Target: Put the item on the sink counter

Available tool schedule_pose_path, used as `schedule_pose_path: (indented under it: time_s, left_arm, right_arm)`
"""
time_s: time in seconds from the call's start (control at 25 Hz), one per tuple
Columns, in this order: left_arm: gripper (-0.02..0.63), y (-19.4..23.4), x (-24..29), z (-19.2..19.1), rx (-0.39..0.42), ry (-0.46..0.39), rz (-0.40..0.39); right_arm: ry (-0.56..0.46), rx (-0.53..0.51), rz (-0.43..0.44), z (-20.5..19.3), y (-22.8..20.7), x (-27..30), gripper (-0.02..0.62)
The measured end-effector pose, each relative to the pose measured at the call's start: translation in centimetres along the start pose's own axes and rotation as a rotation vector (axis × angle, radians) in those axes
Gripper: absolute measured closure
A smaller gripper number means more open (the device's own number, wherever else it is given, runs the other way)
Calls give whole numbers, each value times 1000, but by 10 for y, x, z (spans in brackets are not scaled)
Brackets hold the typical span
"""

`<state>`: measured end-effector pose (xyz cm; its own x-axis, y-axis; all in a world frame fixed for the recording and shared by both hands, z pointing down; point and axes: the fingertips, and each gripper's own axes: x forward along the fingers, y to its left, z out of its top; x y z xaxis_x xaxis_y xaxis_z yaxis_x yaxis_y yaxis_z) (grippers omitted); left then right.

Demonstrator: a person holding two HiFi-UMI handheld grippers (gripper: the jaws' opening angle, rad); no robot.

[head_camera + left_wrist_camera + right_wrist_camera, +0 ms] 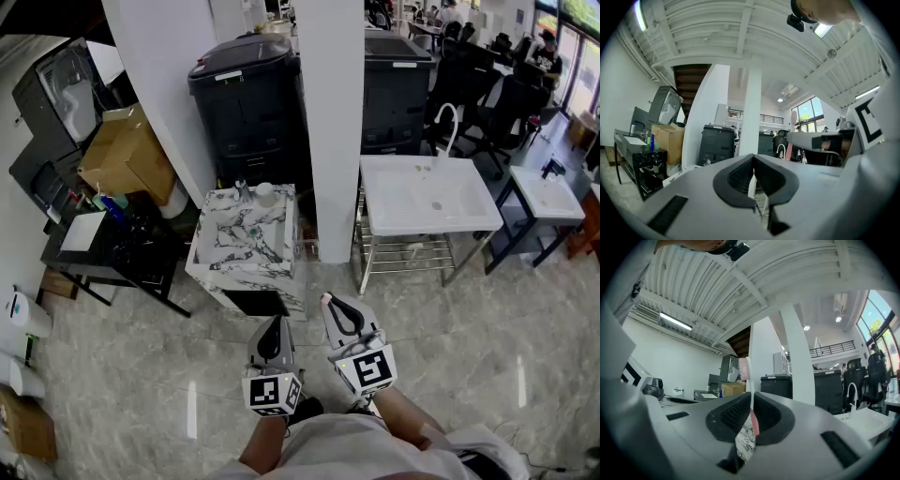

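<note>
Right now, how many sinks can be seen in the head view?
3: a marble sink left of the pillar, a white sink on a metal rack right of it, a second white sink at the far right. Others may be hidden.

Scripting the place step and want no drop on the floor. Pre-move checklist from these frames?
1. Right gripper shut on toothbrush: ok.
2. Left gripper shut and empty: ok.
3. Target sink known: cannot tell. The marble sink is dead ahead and a white sink stands to its right.
4. Grippers over a counter: not ok. Both hang over the floor, short of the marble sink.
5. Bare spot on the marble rim: ok at the front and sides. The faucet and a white item stand at the back.
</note>
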<state>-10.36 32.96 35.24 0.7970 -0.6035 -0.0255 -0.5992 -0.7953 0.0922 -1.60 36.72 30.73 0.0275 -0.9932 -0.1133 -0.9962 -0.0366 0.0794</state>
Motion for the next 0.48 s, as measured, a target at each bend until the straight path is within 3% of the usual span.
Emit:
schedule_pose_path:
  time_s: [0.48]
  left_arm:
    - [597,49,16,2,-5,-10,-40]
  right_arm:
    - [1,-15,14,-3,32,49,574]
